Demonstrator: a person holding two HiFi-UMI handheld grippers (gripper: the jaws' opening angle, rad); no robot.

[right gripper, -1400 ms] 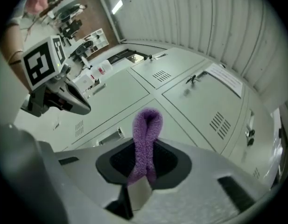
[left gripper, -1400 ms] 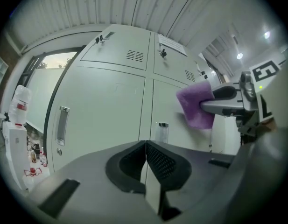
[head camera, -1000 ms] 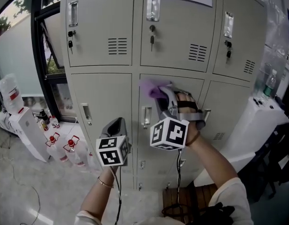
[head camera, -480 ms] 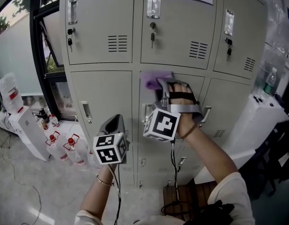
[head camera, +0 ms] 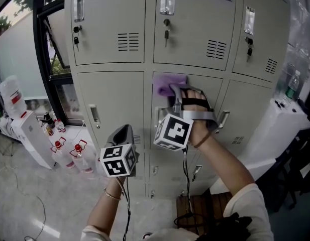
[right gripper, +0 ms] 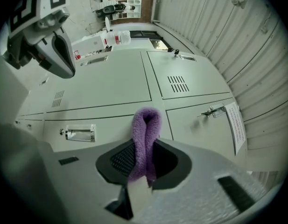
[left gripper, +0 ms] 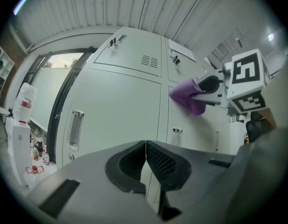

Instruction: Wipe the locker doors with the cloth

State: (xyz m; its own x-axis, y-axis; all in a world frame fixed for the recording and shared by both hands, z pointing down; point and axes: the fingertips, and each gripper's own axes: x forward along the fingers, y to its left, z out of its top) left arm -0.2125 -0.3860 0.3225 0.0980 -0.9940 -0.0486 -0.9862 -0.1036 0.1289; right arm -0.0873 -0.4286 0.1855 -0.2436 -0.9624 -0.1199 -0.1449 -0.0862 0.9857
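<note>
A purple cloth is pressed against the top of the middle lower locker door of a grey locker bank. My right gripper is shut on the cloth; in the right gripper view the folded cloth stands pinched between the jaws. My left gripper hangs lower, in front of the seam beside the left lower door, shut with nothing in it. In the left gripper view the cloth and the right gripper show at the upper right.
Keys hang in the upper doors' locks. Water bottles and a white box stand on the floor at the left by a dark window frame. A white unit stands at the right. A wooden stool is below.
My right gripper has carried the cloth up from the door's upper part to its top edge. The left gripper has stayed about where it was.
</note>
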